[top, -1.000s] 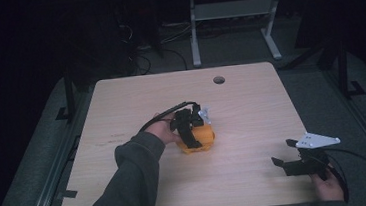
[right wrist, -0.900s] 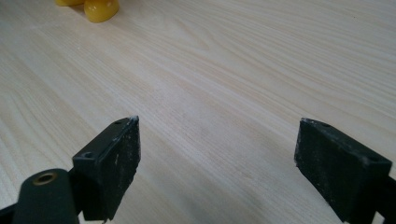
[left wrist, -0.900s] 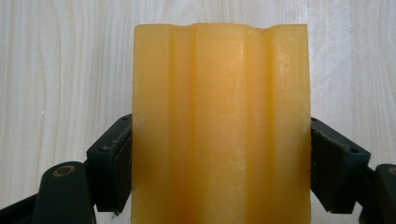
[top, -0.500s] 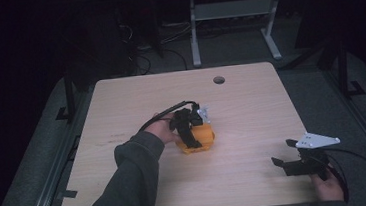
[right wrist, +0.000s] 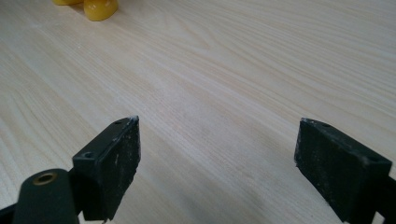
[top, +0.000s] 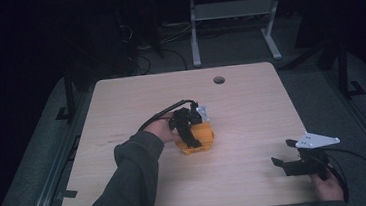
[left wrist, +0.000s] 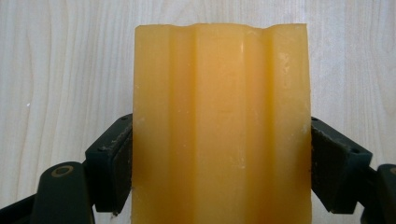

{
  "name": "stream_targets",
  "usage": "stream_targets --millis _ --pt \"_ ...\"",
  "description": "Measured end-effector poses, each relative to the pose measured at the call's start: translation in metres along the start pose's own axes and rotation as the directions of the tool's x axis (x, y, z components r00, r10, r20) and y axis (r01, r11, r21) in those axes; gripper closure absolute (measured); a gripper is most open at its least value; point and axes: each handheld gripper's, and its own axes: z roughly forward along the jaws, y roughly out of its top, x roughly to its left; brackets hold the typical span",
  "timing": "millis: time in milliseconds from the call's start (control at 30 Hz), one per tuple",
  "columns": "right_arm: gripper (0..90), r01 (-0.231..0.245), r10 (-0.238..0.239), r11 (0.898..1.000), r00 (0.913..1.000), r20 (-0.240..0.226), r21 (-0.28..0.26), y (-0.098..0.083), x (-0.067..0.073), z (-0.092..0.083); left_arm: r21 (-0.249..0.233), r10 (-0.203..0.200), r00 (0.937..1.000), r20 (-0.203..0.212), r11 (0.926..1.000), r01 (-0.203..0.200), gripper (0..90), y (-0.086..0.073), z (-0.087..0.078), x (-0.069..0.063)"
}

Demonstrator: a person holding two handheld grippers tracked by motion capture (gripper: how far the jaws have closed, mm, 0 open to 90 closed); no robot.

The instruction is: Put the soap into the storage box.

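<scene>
Two grippers are in play, and only one is engaged. The left gripper [top: 189,128] sits near the middle of the counter [top: 252,112], its jaws clamped on either flank of an orange block [left wrist: 219,126]. In the left gripper view the block fills the space between the jaws, each pad pressed flat against a side wall; its top face carries shallow lengthwise ridges. In the high view the orange block [top: 200,137] lies just toward 6 o'clock of the counter's centre, under the gripper, and appears to rest on the wood, though contact beneath it cannot be confirmed.

The right gripper [top: 296,162] lies toward 4 o'clock, close to the near edge and well apart from the block. Its jaws stand wide apart with nothing between them; the right gripper view shows bare wood grain ahead and a scrap of the orange block at roughly 11 o'clock.

Judgement: the step in hand is the grasp itself, which looks seated and square. The next move, as I read it, calls for a straight lift or a carry with the grip pressure held even, since the block's smooth, waxy-looking sides may slip if the wrist tilts. The right gripper seems to be waiting and would have to travel toward 10 o'clock to assist.
</scene>
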Motion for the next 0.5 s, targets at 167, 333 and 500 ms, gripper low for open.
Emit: stream_targets --millis 167,333,500 --pt "13.9 0.0 0.0 1.0 1.0 -0.001 0.001 0.0 0.0 0.0 -0.023 -0.003 0.9999 -0.016 0.9997 0.003 18.4 -0.001 -0.007 -0.001" --pt "13.9 -0.005 0.005 1.0 1.0 -0.001 0.004 0.0 0.001 0.0 -0.022 -0.002 0.9997 -0.025 0.9998 0.002 18.2 -0.001 -0.011 -0.003" --pt "13.9 -0.006 0.006 1.0 1.0 -0.001 0.004 0.0 0.001 0.0 -0.032 0.005 0.9993 -0.038 0.9995 -0.006 18.6 -0.002 -0.017 -0.005"
